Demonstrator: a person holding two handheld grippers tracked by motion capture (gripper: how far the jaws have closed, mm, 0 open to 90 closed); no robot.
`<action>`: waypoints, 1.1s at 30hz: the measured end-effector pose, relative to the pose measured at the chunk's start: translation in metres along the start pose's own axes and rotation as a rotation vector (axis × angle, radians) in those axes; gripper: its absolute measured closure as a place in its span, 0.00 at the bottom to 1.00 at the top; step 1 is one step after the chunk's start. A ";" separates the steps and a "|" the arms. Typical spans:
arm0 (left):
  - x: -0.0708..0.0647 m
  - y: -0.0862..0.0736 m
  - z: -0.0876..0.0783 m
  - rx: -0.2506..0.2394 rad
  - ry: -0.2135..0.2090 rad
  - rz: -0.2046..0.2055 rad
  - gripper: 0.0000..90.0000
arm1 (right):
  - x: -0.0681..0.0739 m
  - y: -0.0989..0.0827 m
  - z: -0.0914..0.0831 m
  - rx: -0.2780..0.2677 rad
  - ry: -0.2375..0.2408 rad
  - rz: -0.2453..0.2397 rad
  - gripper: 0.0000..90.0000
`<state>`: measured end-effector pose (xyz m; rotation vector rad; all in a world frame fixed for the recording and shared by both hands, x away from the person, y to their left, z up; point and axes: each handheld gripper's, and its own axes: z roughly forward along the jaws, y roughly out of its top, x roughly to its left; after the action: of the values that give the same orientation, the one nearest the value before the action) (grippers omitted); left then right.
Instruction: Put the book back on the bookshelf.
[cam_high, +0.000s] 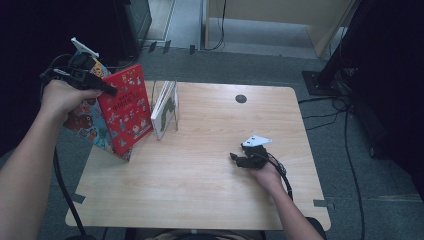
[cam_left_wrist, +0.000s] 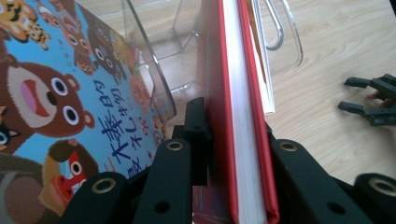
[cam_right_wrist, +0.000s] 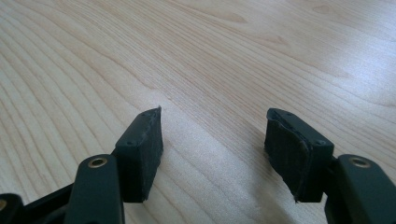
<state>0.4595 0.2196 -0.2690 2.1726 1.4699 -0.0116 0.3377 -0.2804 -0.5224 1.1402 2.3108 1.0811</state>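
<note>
A red picture book (cam_high: 125, 107) stands tilted at the table's left edge, leaning on a blue animal-cover book (cam_high: 87, 122) behind it. My left gripper (cam_high: 107, 91) is shut on the red book's top edge. In the left gripper view its pads sit on both covers of the red book (cam_left_wrist: 212, 93), with the blue book (cam_left_wrist: 60, 93) on the left. My right gripper (cam_high: 234, 158) rests low on the table at the right, open. The right gripper view shows its jaws (cam_right_wrist: 212, 149) apart over bare wood.
A clear acrylic book stand (cam_high: 159, 95) holding a white and green book (cam_high: 165, 107) stands just right of the red book. The wooden table (cam_high: 210, 190) has a black round cap (cam_high: 241, 98) near its far edge. Cables lie on the floor at the right.
</note>
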 end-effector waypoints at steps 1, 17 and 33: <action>-0.001 0.001 0.000 0.004 -0.003 0.001 0.86 | 0.000 0.000 0.000 0.000 0.000 0.000 0.41; -0.002 0.005 0.000 0.088 -0.009 0.012 0.85 | 0.000 0.000 0.000 -0.001 -0.001 -0.003 0.41; -0.005 0.007 0.007 0.146 -0.031 0.034 0.83 | 0.001 0.001 0.001 0.001 0.001 0.000 0.41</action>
<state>0.4657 0.2104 -0.2705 2.3018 1.4556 -0.1443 0.3381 -0.2788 -0.5223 1.1402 2.3130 1.0807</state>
